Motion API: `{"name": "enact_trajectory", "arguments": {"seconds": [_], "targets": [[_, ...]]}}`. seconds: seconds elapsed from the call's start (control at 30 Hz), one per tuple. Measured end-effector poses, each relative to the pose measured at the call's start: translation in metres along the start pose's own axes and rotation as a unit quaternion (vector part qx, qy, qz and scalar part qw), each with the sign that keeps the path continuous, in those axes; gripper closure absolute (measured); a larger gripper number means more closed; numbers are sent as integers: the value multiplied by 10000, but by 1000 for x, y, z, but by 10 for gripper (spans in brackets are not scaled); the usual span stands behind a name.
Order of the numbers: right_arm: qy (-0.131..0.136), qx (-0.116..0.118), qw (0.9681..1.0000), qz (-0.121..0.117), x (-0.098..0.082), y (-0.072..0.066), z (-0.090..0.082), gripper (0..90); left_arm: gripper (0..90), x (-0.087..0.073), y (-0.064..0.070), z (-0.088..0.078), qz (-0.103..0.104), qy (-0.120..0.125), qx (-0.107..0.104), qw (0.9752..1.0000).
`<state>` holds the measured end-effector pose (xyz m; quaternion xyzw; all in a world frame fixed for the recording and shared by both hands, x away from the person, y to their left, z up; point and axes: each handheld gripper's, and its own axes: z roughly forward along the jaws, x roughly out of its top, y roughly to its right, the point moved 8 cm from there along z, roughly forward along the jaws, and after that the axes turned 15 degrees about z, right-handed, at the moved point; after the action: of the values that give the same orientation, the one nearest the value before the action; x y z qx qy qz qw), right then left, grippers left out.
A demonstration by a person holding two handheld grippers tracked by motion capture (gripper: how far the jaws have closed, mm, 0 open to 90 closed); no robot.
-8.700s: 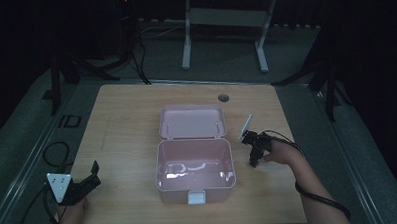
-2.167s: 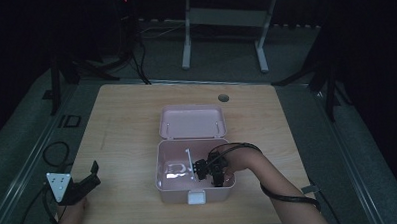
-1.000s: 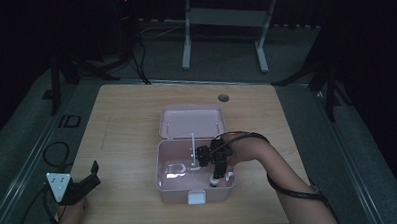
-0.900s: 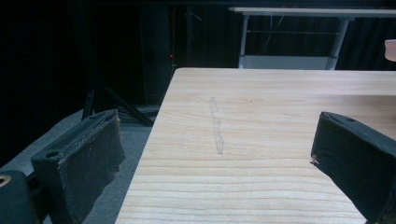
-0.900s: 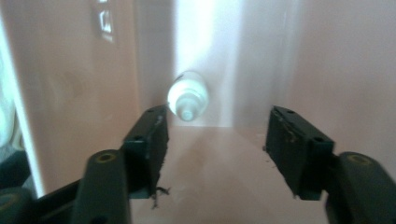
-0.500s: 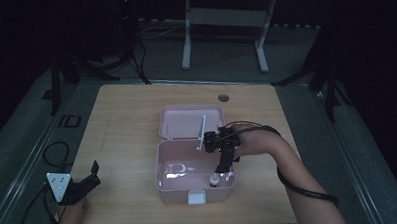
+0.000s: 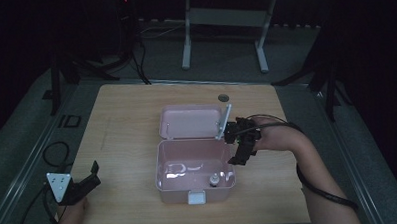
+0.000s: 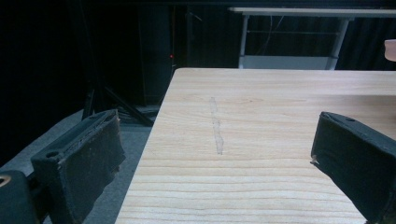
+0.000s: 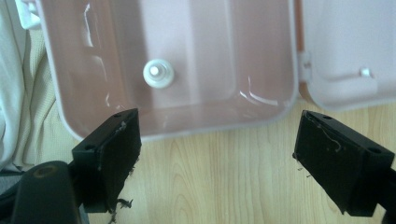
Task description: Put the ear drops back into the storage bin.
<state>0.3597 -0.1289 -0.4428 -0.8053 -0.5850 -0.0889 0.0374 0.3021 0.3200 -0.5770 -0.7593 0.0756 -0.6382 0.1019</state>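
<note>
While hovering at the right rim of the open pink box [image 7: 161, 163], right hand-held gripper [image 7: 238, 158] spread wide and empty, jaws just opened.
Small white knob-shaped piece [image 7: 215, 180] resting on the box floor, lower centre of the high view; lid [image 7: 192, 121] lying flat behind on the table [image 7: 122, 129]. Left hand-held gripper [image 7: 91, 176] at lower left, likewise spread, holding nothing.

An open box [image 7: 196, 187] sits mid-surface [image 7: 127, 124], its lid [image 7: 191, 122] lying behind it. A small knob [image 7: 215, 180] stands inside, near the box's front right corner.
</note>
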Motion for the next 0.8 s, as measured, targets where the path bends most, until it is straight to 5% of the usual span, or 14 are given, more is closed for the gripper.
{"name": "enact_trajectory", "arguments": {"seconds": [0.4, 0.8], "targets": [[60, 12, 9992, 392, -41, 17, 14, 145, 24, 0, 0, 0, -3, 0, 2, 10000], [389, 90, 9955, 863, -81, 31, 59, 144, 24, 0, 0, 0, -4, 0, 0, 10000]]}}
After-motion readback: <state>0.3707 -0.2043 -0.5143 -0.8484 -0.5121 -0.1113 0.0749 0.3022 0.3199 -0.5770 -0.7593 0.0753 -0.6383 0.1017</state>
